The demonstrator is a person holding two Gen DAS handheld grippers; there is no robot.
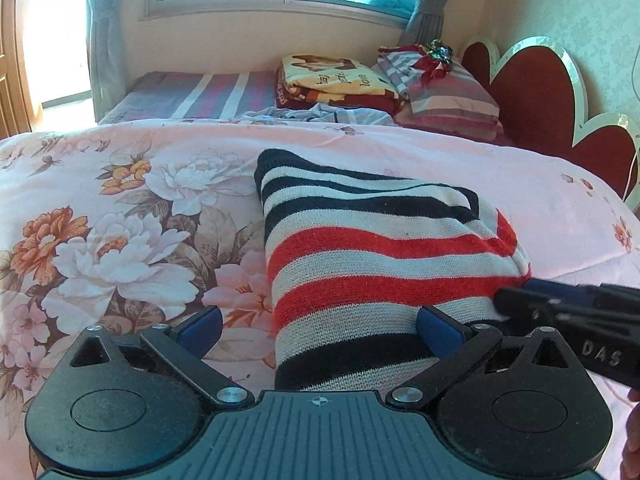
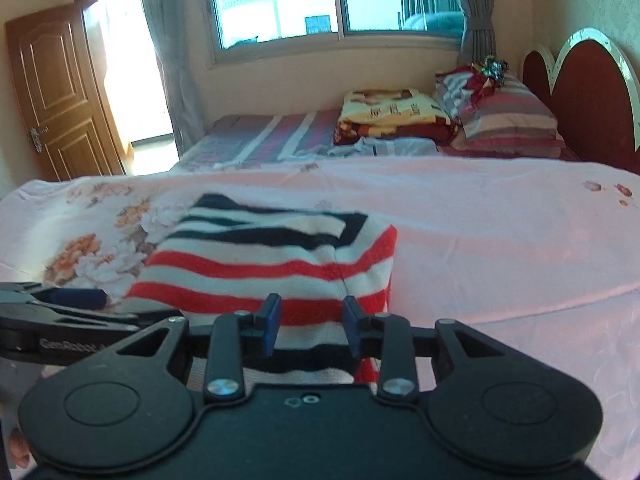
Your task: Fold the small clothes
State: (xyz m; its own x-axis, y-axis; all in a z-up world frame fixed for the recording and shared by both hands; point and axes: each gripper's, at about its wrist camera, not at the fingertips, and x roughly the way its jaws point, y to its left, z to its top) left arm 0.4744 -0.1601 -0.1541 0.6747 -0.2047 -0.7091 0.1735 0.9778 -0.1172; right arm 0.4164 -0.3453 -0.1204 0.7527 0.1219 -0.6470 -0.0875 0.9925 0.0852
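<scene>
Left gripper (image 1: 320,326): jaws wide, pads not pressing; the near end of the striped knit garment (image 1: 376,256) lies between them on the floral pink bedspread (image 1: 120,220). Garment is folded into a rough rectangle, black, white and red stripes, mid-bed. Right gripper (image 2: 310,326): jaws narrow, garment's near edge between the blue pads (image 2: 273,320); cannot tell whether they pinch it. Farther right at back: folded blanket (image 1: 328,80), striped pillow (image 1: 452,96), red scalloped headboard (image 1: 536,92).
</scene>
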